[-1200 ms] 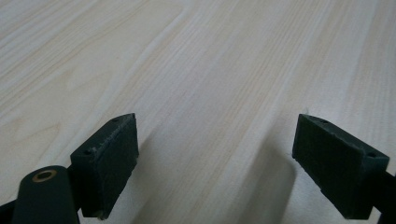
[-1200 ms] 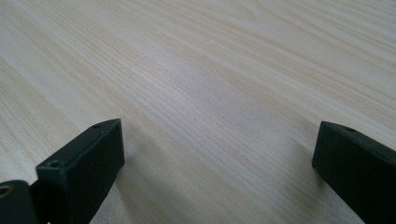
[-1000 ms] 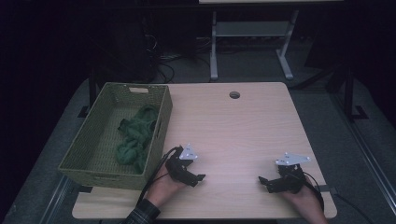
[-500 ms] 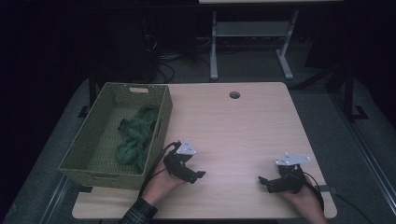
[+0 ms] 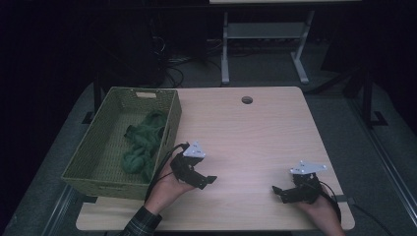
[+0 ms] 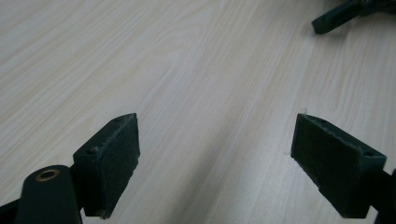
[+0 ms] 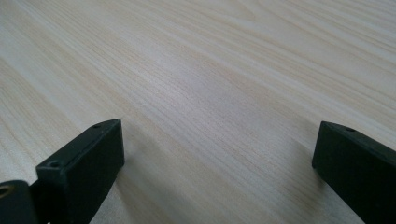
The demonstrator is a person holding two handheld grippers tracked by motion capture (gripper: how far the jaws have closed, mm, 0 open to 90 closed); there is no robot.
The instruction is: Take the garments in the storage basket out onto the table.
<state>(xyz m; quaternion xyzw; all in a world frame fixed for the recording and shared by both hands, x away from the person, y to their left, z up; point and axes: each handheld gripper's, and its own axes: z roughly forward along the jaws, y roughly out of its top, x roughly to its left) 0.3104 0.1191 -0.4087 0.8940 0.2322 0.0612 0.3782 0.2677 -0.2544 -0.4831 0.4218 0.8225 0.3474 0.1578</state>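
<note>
Pale wood-grain table (image 5: pixel 255 132) in dark room, green cloth (image 5: pixel 142 145) in wicker basket (image 5: pixel 105 125), left gripper (image 5: pixel 204 181) and right gripper (image 5: pixel 279 192) both spread wide, holding nothing, low over bare wood.

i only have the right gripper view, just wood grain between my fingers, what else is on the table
Observer: A green woven basket stands at the table's left edge, with a green cloth bunched inside it.
Operator: where's the left gripper
Observer: The left gripper is just right of the basket's near corner, and its fingers stand wide apart with only bare wood between them.
Operator: is my own gripper near anything
Observer: No, the right gripper sits near the table's front right corner, well apart from the basket.
</note>
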